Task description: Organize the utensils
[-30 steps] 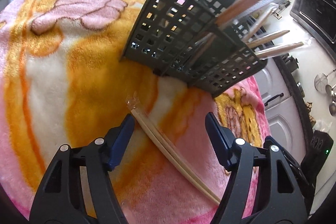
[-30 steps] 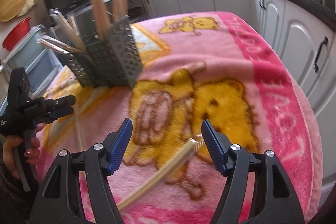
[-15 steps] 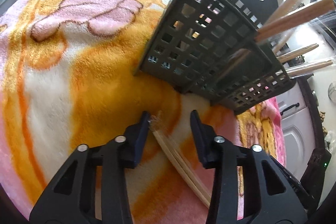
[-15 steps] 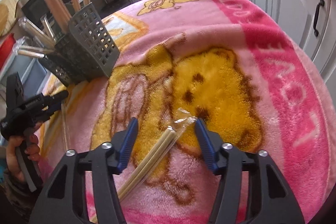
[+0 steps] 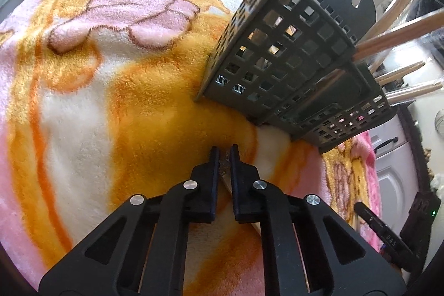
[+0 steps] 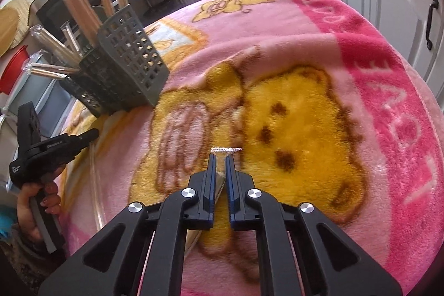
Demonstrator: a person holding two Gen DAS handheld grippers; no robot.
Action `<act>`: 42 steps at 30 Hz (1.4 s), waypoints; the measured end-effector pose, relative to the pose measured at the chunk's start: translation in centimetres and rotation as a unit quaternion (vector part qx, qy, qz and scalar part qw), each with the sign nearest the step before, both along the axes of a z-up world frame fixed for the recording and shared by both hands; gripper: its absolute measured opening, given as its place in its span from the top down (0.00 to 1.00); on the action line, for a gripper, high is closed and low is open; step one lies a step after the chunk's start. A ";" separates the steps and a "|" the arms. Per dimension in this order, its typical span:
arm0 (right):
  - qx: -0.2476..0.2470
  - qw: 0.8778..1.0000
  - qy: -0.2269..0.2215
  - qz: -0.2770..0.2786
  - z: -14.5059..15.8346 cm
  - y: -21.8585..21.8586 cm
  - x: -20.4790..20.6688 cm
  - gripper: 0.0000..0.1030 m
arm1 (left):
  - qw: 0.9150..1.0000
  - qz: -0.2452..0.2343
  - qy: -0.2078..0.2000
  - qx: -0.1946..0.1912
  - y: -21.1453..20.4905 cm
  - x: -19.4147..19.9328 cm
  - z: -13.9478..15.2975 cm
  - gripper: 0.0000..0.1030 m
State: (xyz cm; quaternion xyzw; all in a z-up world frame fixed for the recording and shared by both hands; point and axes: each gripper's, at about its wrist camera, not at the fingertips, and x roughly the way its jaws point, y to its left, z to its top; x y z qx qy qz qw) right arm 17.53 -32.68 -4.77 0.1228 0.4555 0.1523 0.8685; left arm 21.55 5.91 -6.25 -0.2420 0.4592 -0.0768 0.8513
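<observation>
both claws are clamping wrapped chopstick pairs: left claw [image 5: 224, 154] on one pair [image 5: 227, 179], right claw [image 6: 219, 161] on another [image 6: 220, 179], lying on the blanket [image 6: 319, 52].

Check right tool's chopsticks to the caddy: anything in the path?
Nothing visible. The right tool is shut on wrapped chopsticks; only bare blanket lies between them and the caddy. The left tool sits nearer the caddy, off that line.

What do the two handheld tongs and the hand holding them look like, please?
Both are matte black plastic tongs with triangular cut-outs and round silver rivets. The right tongs have blue pads on the fingers; on the left tongs the pads are hard to see. Seen from the right wrist, the left one carries small white lettering, above a bare hand with painted nails.
</observation>
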 end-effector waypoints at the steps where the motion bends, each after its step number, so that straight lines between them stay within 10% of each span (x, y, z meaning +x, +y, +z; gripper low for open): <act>1: 0.002 1.000 -0.003 0.005 0.2 0.3 -0.1 0.93 | 1.000 0.001 -0.002 -0.009 0.3 -0.2 0.1 0.96; 42: 0.043 0.962 -0.207 0.173 14.6 10.1 -4.2 0.95 | 0.971 -0.054 -0.233 -0.026 -1.7 -7.7 17.4 0.98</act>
